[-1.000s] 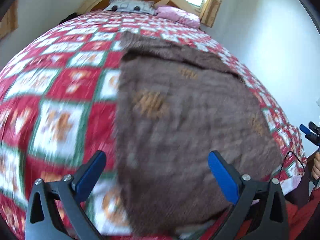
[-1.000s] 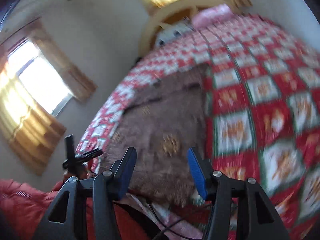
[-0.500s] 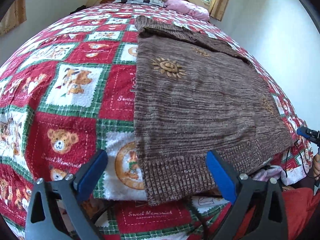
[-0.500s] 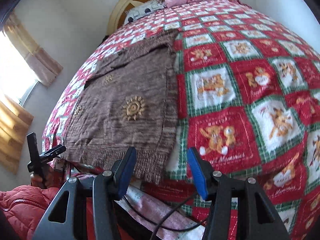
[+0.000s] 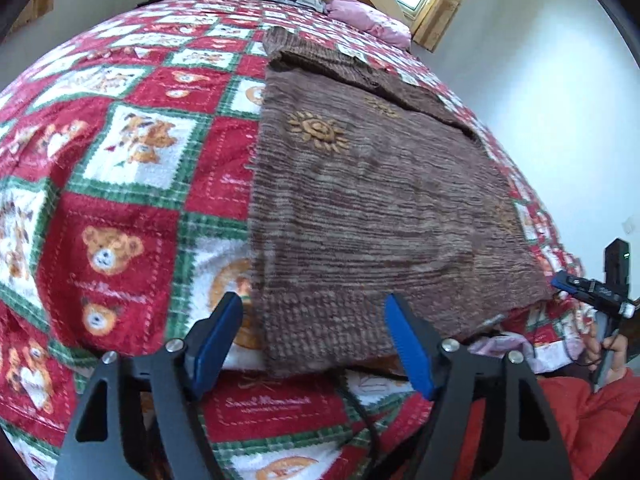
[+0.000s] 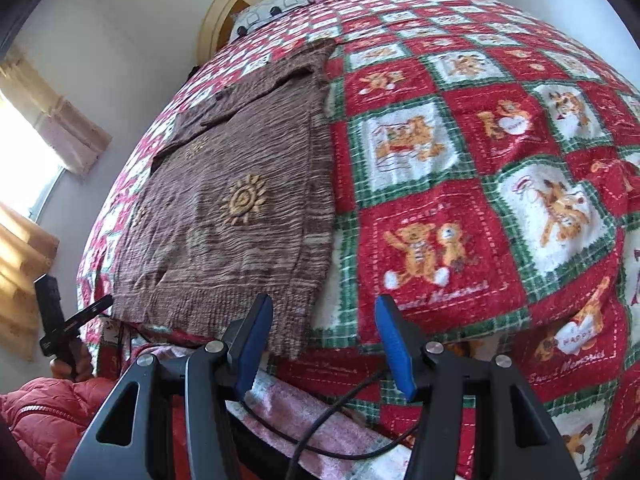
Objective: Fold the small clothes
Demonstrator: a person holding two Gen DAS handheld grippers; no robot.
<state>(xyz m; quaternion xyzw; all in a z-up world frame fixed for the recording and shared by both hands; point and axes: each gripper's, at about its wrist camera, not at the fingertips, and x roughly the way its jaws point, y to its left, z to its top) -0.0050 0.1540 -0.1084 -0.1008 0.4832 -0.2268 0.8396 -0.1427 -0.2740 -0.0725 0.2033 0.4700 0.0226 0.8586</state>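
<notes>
A: Sweater [image 5: 376,208] hem first, read from the jaws out. Your left gripper [image 5: 316,344] has just been narrowing, but the jaws stand apart, one on each side of the near hem corner. The pads look clear of the knit, so I log no grip.

B: And the right gripper [image 6: 320,344]?

A: Jaws apart at a middling gap, nothing between them but quilt [image 6: 500,208]. Its left finger [image 6: 252,344] sits just beside the other hem corner, and I cannot tell whether it touches. From your left camera that gripper shows far off at the picture's edge [image 5: 588,292].

B: Where does the garment lie?

A: Flat on the quilt, hem at the near bed edge, neck toward the headboard [image 6: 256,8]. A sleeve [image 5: 360,76] appears folded across the upper part. Sun motifs [image 6: 244,200] face up.

B: Step in hand?

A: I judge it the approach to the hem grab, ahead of a bottom-to-top fold. No fold of the body has been made.

B: Next move?

A: Sink each set of jaws over its corner, deep enough to catch both layers of ribbing. Your right needs shifting toward the sweater first. Clamp both, then lift evenly and carry the hem toward the neck. The knit is loose and will likely sag between corners. A cable [image 6: 340,412] runs under your right gripper, so keep it clear.
</notes>
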